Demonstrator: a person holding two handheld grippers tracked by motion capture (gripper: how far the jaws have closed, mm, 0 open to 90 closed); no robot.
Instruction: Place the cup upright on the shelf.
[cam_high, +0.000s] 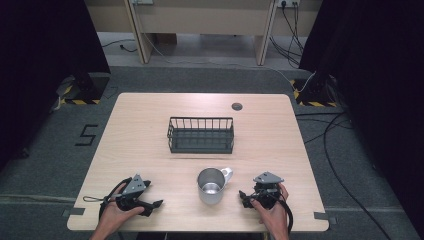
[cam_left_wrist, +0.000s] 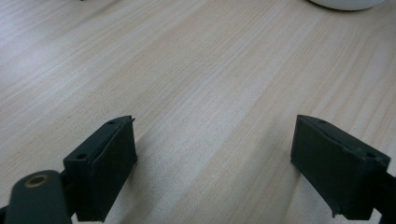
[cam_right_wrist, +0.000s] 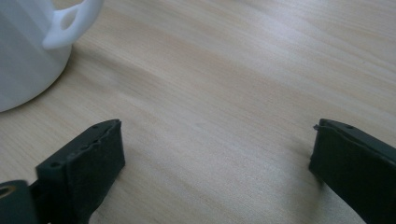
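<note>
A shiny metal mug (cam_high: 211, 186) stands upright near the table's front middle, its handle (cam_high: 227, 173) turned to the back right. My left gripper (cam_high: 153, 207) rests on the table left of the mug, open and pointing toward it. My right gripper (cam_high: 243, 199) sits just right of the mug, also open and empty. In the left gripper view, the left gripper (cam_left_wrist: 215, 126) has its jaws spread over bare wood, with the mug's base (cam_left_wrist: 345, 3) at the top edge. In the right gripper view, the right gripper (cam_right_wrist: 217, 128) is open, with the mug (cam_right_wrist: 23, 60) at the upper left.
A black wire basket (cam_high: 201, 135) stands empty at the table's middle, behind the mug. A round cable grommet (cam_high: 237, 106) lies near the back edge. The wooden table (cam_high: 125, 150) has bare room on both sides. Cables run over the floor at the right.
</note>
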